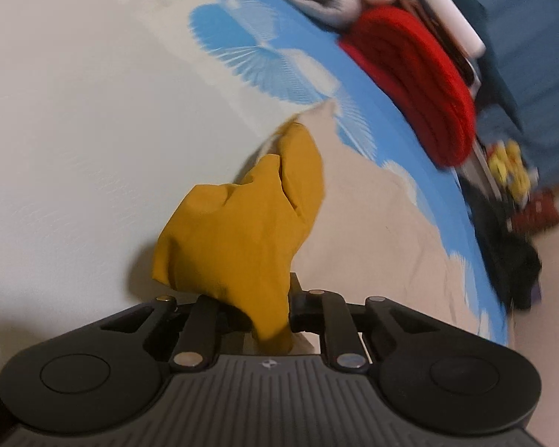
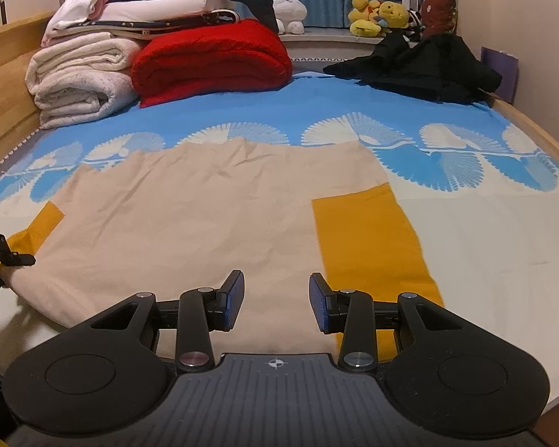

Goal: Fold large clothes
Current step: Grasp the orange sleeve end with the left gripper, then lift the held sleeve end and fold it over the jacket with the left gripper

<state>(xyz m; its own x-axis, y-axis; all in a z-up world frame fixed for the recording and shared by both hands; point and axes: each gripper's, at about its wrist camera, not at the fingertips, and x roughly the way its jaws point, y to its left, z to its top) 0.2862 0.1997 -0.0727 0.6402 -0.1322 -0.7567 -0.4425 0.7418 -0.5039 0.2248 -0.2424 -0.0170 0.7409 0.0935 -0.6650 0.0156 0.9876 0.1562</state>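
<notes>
Left tool [image 1: 257, 305] pinches mustard sleeve [image 1: 238, 231].

Warm indoor light, kinda dim, with soft shadows. Left wrist view is motion-blurred, especially the red blanket [image 1: 410, 85]; right wrist view is sharp. Both bend at the fisheye edges.

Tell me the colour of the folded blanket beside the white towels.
Red. The folded blanket shows best in the right wrist view, next to the white towels.
</notes>
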